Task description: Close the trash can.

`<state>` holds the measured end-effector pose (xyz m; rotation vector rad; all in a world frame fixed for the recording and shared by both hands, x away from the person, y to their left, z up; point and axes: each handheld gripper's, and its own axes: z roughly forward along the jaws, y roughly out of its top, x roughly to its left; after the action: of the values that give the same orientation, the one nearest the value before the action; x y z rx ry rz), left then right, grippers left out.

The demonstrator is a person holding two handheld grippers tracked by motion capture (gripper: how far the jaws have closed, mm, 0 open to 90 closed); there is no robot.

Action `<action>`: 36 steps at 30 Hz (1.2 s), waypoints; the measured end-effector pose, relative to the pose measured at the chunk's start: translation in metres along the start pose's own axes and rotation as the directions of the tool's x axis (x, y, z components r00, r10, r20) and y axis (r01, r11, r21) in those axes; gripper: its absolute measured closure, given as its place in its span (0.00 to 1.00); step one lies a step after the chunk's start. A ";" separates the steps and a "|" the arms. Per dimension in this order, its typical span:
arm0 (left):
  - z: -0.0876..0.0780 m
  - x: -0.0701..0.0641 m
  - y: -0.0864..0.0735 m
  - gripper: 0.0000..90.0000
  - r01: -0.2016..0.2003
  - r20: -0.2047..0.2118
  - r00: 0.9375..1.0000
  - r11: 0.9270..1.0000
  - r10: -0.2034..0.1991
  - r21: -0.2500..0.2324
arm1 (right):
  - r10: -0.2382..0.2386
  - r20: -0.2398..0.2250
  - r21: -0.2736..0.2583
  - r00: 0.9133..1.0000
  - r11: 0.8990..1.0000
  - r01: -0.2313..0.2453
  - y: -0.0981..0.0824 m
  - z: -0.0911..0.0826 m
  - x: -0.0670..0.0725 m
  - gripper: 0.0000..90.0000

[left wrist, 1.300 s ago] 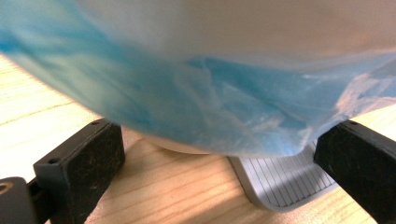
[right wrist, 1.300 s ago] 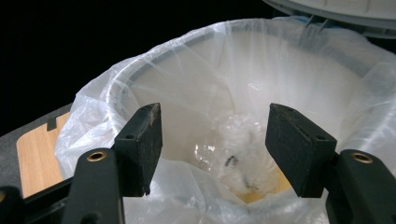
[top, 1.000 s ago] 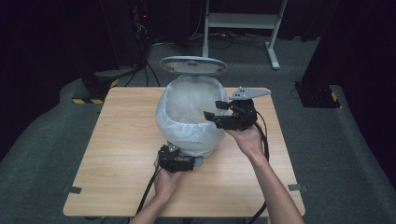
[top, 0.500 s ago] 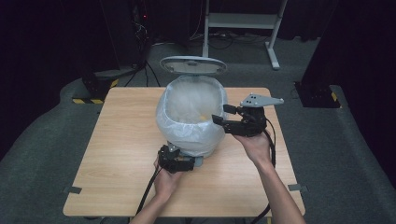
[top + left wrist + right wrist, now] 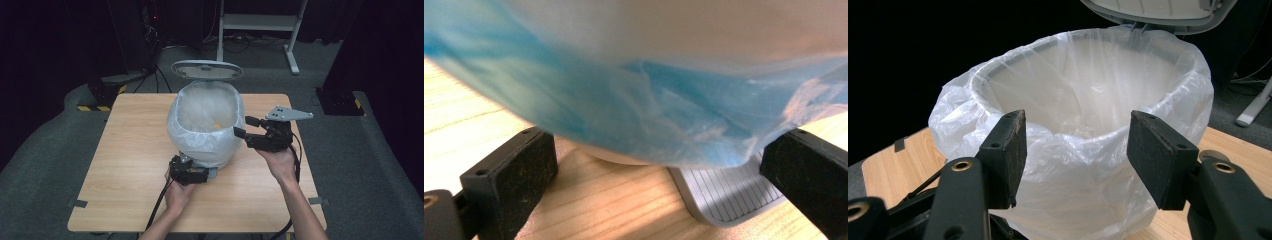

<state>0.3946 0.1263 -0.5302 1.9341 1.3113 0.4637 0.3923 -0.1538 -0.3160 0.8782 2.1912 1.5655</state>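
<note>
Jaws, right gripper (image 5: pixel 241 127): parted, nothing between them, just beside the bin's (image 5: pixel 205 125) right wall, level with its liner (image 5: pixel 1068 150) rim.
Jaws, left gripper (image 5: pixel 200 175): parted at bin's base, straddling grey pedal (image 5: pixel 724 195); contact cannot be told.
Bin: mid-table (image 5: pixel 125 165), lid (image 5: pixel 206 70) raised.
Writing: none legible.

Overhead light falls brightly on the tabletop (image 5: pixel 130 165), while everything around it sinks into near black. Close to the bin liner (image 5: pixel 634 100) the left gripper view blurs softly; the right gripper view stays sharp
</note>
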 end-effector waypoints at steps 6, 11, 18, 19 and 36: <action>0.000 0.000 0.000 0.02 0.001 0.000 1.000 1.000 -0.001 -0.001 | 0.004 0.009 -0.002 1.000 1.000 -0.004 -0.005 -0.005 0.000 0.46; 0.000 0.000 0.000 0.02 0.001 0.000 1.000 1.000 -0.001 -0.001 | 0.003 0.012 -0.001 1.000 1.000 -0.003 -0.010 -0.009 0.001 0.46; 0.000 0.000 0.000 0.02 0.000 0.000 1.000 1.000 0.000 0.000 | 0.015 0.013 -0.008 1.000 1.000 -0.015 -0.016 -0.014 0.000 0.46; 0.000 0.000 0.000 0.02 0.001 0.000 1.000 1.000 -0.001 -0.001 | 0.015 0.014 -0.008 1.000 1.000 -0.015 -0.018 -0.014 0.000 0.46; 0.000 0.000 0.000 0.02 0.001 0.000 1.000 1.000 -0.001 0.000 | 0.031 0.010 -0.019 0.999 0.999 -0.031 -0.029 -0.021 0.003 0.46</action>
<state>0.3946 0.1264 -0.5303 1.9334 1.3117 0.4633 0.3696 -0.1738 -0.3353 0.9171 2.1616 1.5898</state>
